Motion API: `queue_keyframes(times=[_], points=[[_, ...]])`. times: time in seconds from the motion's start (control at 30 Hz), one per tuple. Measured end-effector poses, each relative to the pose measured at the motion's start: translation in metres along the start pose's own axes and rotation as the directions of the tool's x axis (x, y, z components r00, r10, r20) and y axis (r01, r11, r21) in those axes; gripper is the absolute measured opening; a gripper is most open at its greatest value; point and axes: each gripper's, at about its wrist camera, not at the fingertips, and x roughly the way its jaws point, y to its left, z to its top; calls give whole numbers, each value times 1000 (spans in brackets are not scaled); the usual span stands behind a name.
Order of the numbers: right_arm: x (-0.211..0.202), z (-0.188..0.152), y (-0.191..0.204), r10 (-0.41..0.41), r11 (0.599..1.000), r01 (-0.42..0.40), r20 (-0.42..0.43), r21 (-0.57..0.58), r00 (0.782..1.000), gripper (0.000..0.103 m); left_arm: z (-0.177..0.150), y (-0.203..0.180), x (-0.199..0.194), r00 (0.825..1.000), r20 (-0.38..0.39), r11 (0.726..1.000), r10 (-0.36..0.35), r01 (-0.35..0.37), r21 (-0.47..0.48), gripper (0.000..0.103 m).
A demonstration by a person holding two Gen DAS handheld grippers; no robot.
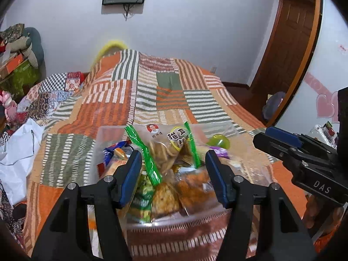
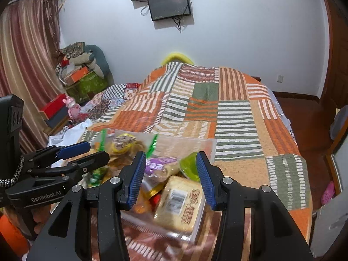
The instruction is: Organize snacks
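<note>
A clear plastic box (image 1: 108,131) (image 2: 196,142) stands on the patchwork quilt, heaped with snacks. Among them are a clear biscuit bag with green edges (image 1: 167,145), a green jelly cup (image 1: 218,141) (image 2: 189,165), a purple packet (image 2: 158,163), a blue packet (image 1: 113,150) and a pale cake pack with a barcode (image 2: 180,202). My left gripper (image 1: 173,158) (image 2: 87,152) hovers over the box's left half, open, its pads touching nothing. Over the right half my right gripper (image 2: 170,156) (image 1: 263,136) is also open, with no snack pressed between its pads.
The quilt (image 2: 235,113) covers a bed reaching to the far wall. A white plastic bag (image 1: 17,152) lies left of the box. Stacked boxes and cushions (image 2: 82,71) crowd the far left by a curtain (image 2: 26,65). A wooden door (image 1: 289,43) and red floor (image 2: 308,121) are on the right.
</note>
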Motion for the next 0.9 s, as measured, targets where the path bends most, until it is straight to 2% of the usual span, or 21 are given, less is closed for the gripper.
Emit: queue_keyframes(times=[0.23, 0.37, 0.47, 0.53, 0.6, 0.67, 0.77, 0.9], points=[[-46, -2, 18, 21, 999, -20, 59, -25, 998, 45, -5, -14, -68, 995, 98, 999, -1, -4, 49, 60], [-77, -5, 30, 26, 999, -21, 102, -49, 994, 45, -11, -21, -115, 985, 171, 998, -2, -9, 65, 60], [-102, -8, 40, 31, 997, -21, 142, -70, 989, 45, -18, -26, -147, 974, 225, 997, 1, -18, 74, 67], [-122, -11, 47, 30, 996, -15, 182, -83, 983, 49, -24, -28, -168, 965, 262, 997, -1, -20, 77, 70], [-136, -14, 53, 31, 996, -11, 217, -91, 976, 58, -31, -31, -187, 955, 298, 996, 6, -31, 81, 76], [-148, -19, 58, 27, 995, -3, 248, -99, 968, 62, -38, -34, -204, 944, 329, 996, 13, -43, 84, 85], [-162, -24, 67, 38, 993, -6, 281, -114, 959, 71, -50, -41, -227, 922, 385, 991, 34, -81, 106, 94], [-170, -31, 73, 46, 993, -11, 304, -115, 951, 74, -66, -48, -251, 890, 452, 986, 62, -123, 108, 102]])
